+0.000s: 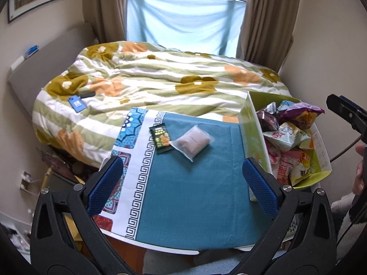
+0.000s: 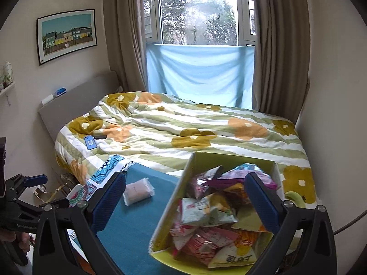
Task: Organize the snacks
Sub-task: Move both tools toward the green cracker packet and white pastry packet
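On the teal cloth (image 1: pixel 195 194) lie a dark green snack packet (image 1: pixel 161 140) and, touching its right edge, a frosted pouch with a pink block inside (image 1: pixel 193 142). My left gripper (image 1: pixel 183 183) hangs open over the cloth, nearer than both, holding nothing. To the right stands a yellow-green box (image 1: pixel 251 123) heaped with several snack bags (image 1: pixel 286 137). My right gripper (image 2: pixel 183 204) is open above that box (image 2: pixel 176 190), its fingers straddling the left wall and the bags (image 2: pixel 206 213). The pouch (image 2: pixel 137 190) shows left of the box; the green packet is hidden there.
A bed with a flowered striped quilt (image 1: pixel 160 78) fills the space behind the cloth, with a blue phone (image 1: pixel 76 104) on its left side. Curtains and a window stand beyond. The other gripper's black body (image 2: pixel 20 206) sits at the left, and a hand (image 1: pixel 359 171) at the right edge.
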The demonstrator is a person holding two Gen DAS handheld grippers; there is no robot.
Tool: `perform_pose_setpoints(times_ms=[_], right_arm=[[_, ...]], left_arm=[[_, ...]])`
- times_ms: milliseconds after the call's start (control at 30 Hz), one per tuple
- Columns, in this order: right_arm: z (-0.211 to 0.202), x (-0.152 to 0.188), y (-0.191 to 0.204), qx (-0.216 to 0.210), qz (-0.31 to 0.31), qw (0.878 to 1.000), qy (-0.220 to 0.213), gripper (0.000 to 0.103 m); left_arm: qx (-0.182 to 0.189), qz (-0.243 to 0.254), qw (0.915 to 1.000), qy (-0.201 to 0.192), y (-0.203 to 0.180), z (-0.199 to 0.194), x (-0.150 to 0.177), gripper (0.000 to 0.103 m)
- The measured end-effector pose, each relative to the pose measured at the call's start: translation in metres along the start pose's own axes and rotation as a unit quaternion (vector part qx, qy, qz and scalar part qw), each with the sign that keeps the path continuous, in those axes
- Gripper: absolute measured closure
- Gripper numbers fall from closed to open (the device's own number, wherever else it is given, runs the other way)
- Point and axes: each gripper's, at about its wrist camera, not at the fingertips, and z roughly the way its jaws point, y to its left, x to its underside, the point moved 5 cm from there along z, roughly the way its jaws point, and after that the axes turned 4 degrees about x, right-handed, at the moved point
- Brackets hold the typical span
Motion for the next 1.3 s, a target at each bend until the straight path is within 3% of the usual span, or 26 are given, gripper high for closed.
perform_pose_setpoints(times_ms=[333, 500, 667, 1000, 1300], right_arm=[[0.056, 0.007, 0.098, -0.009, 0.034, 0.998, 0.046, 0.000], [0.096, 0.014, 0.122, 0.024, 0.072, 0.994, 0.075, 0.000], [0.139, 0.030, 0.128, 0.078, 0.126, 0.982, 0.119, 0.000], [0.219, 0.084, 0.118, 0.163, 0.203, 0.949, 0.176, 0.000], [0.241, 0.112, 0.094, 0.193, 0.243, 0.929, 0.200, 0.000]], left_arm=[[0.025, 0.009, 0.9992, 0.028, 0.092, 0.039, -0.035, 0.000], [0.041, 0.020, 0.9975, 0.053, 0.120, 0.082, -0.052, 0.000], [0.059, 0.013, 0.9942, 0.090, 0.139, 0.149, -0.062, 0.000], [0.073, 0.047, 0.9817, 0.170, 0.118, 0.299, -0.042, 0.000], [0.036, 0.113, 0.9724, 0.201, 0.103, 0.353, -0.014, 0.000]])
